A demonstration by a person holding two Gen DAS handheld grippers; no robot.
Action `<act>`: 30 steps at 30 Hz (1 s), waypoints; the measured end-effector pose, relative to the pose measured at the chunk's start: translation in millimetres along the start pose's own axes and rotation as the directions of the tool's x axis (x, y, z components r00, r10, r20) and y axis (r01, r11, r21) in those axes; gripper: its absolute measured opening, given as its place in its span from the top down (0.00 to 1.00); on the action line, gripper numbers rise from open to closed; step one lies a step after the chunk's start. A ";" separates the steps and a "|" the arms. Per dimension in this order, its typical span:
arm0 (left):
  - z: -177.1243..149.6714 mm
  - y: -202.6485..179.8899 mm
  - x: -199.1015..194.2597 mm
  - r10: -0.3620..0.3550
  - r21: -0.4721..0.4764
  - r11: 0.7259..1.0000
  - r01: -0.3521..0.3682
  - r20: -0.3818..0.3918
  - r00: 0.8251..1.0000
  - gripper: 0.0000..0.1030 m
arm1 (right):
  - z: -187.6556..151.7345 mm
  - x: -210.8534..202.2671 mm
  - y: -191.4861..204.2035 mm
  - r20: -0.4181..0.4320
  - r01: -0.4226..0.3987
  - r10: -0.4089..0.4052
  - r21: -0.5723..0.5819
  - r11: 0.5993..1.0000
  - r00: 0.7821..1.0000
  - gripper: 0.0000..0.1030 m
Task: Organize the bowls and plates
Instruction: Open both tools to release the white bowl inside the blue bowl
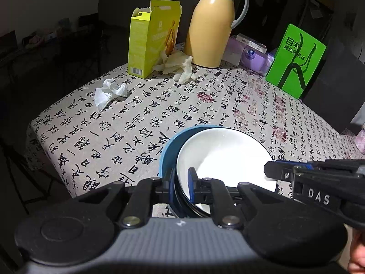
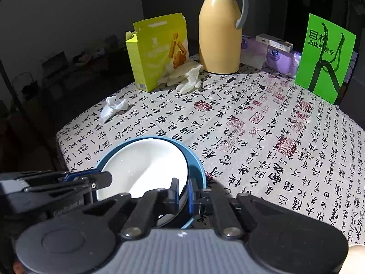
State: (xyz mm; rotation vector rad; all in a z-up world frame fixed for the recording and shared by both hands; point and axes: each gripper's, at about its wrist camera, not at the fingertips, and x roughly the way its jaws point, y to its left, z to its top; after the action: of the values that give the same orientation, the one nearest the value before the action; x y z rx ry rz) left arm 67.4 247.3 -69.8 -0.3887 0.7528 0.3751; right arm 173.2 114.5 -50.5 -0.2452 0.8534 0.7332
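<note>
A white bowl [image 1: 223,157] sits nested inside a blue bowl [image 1: 167,155] at the near side of the table. My left gripper [image 1: 182,182] is shut on the left rims of the stacked bowls, one finger outside the blue wall, one inside the white bowl. My right gripper [image 2: 183,191] is shut on their right rims in the same way; the white bowl [image 2: 143,166] and the blue bowl [image 2: 197,169] show there. Each gripper shows in the other's view, the right [image 1: 273,171] and the left [image 2: 102,179].
The table wears a calligraphy-print cloth [image 1: 159,105]. At the back stand a yellow-green carton [image 1: 148,38], a tan thermos jug [image 1: 212,25], rubber gloves [image 1: 180,66], purple tissue packs [image 1: 253,57] and a green sign [image 1: 296,61]. A crumpled tissue [image 1: 109,93] lies near the left edge.
</note>
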 end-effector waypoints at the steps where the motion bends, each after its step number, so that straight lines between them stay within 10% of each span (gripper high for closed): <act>1: 0.1 0.3 -0.5 -0.002 -0.003 1.000 0.002 0.003 1.000 0.88 | -0.8 0.2 0.5 0.004 0.003 -0.003 -0.001 1.000 1.000 0.93; 30: -7.8 4.7 -7.7 -0.048 -0.014 0.999 0.049 0.082 0.996 0.85 | -24.5 0.0 -7.9 0.120 -0.040 0.031 0.066 0.997 0.992 0.91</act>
State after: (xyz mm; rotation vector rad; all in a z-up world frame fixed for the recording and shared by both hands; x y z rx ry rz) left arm 55.6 246.2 -70.4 -0.4037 0.6603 0.3497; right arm 164.0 97.1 -67.0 -0.1243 0.7690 0.7433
